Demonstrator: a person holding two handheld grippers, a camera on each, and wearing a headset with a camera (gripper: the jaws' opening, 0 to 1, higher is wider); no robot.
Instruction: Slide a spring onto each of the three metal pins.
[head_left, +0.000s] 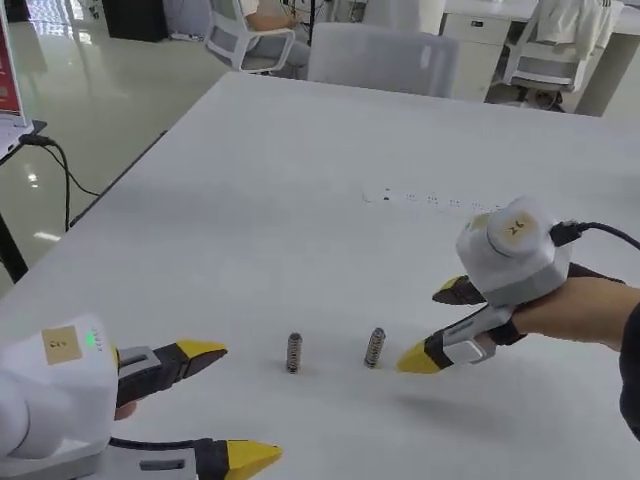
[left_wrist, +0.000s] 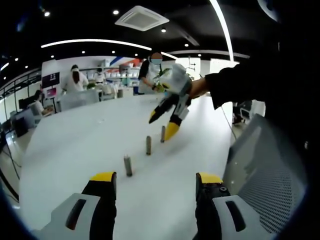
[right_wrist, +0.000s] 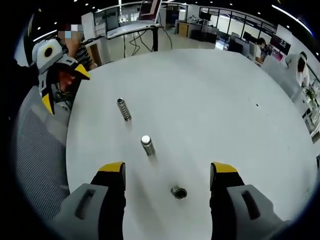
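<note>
Head view: the white counter (head_left: 300, 180) has two little things standing upright in the middle. The first spring (head_left: 293, 352) is a small coil of grey metal, and the second spring (head_left: 374, 347), same look, stands a bit apart to its right. The left claw (head_left: 240, 402), grey with yellow-tipped jaws, sits in the bottom-left corner with the jaws spread wide and nothing in them. The right claw (head_left: 432, 325), same build, comes in from the right in a hand (head_left: 585, 310). It's also wide and empty, with its lower yellow tip just beside the second spring.

Left gripper view: its own jaws are wide apart. Ahead, three upright bits run away in a line: first spring (left_wrist: 128, 165) nearest, second spring (left_wrist: 148, 145) next, then a third grey metal piece (left_wrist: 163, 133) right by a yellow tip of the right claw (left_wrist: 162, 126). A grey mesh chair (left_wrist: 265, 165) is off to the right.

Right gripper view: the third grey metal piece (right_wrist: 178, 192) stands between the wide jaws, seen end-on, so I can't tell if there's a coil on it. The second spring (right_wrist: 147, 145) has a silvery cap on top. The first spring (right_wrist: 123, 109) is beyond it, and the left claw (right_wrist: 65, 89) is farther off, jaws open.
</note>
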